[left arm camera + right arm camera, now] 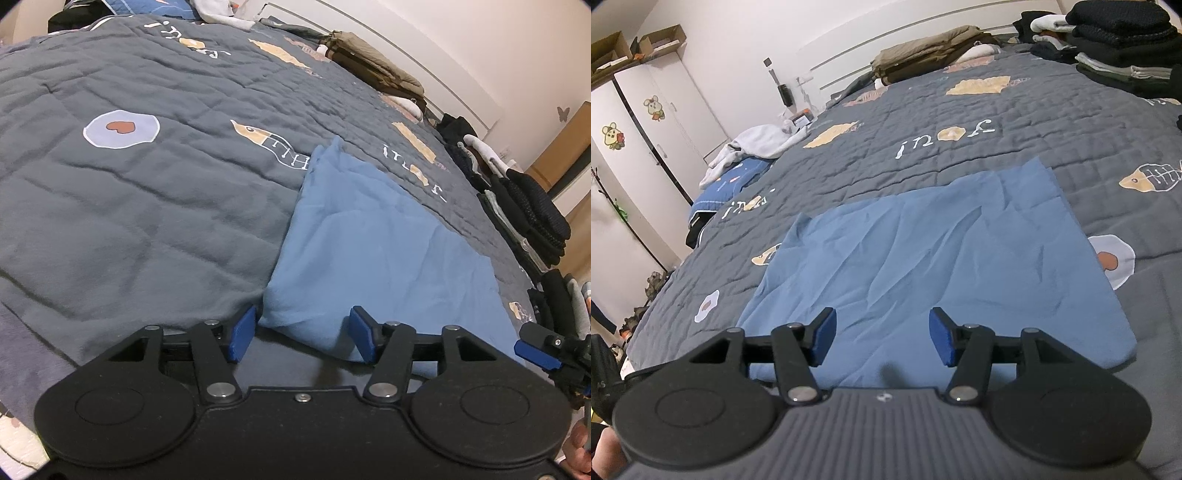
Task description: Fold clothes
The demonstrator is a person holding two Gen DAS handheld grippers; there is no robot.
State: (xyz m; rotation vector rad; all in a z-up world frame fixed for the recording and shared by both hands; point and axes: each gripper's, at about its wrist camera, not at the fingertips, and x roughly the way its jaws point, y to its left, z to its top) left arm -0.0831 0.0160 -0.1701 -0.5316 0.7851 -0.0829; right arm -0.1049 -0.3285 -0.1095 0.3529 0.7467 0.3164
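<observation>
A blue garment (pixel 923 266) is seen spread on a grey quilted bedspread (pixel 997 122) printed with fish, fried eggs and lettering. In the right wrist view it fills the centre of the frame, wrinkled and roughly flat, with one corner reaching toward the upper right and its near edge running along the lower middle. In the left wrist view the same garment (pixel 376 251) occupies the lower right, narrowing to a point near the centre of the frame.

The left tongs (pixel 301 338) are held wide apart, the blue pads (pixel 242 332) standing on either side of the garment's near left corner; whether cloth is touched cannot be told, and nothing is gripped. The right tongs (pixel 882 338) are likewise spread wide above the garment's near edge, with nothing clasped between them. In the left wrist view the right tongs (pixel 535 349) are also seen at the lower right edge.

Folded clothes are stacked in the upper right of the right wrist view: a dark pile (pixel 1123 44) and an olive pile (pixel 923 59). A white wardrobe (pixel 646 122) with cartoon stickers stands at the upper left.
</observation>
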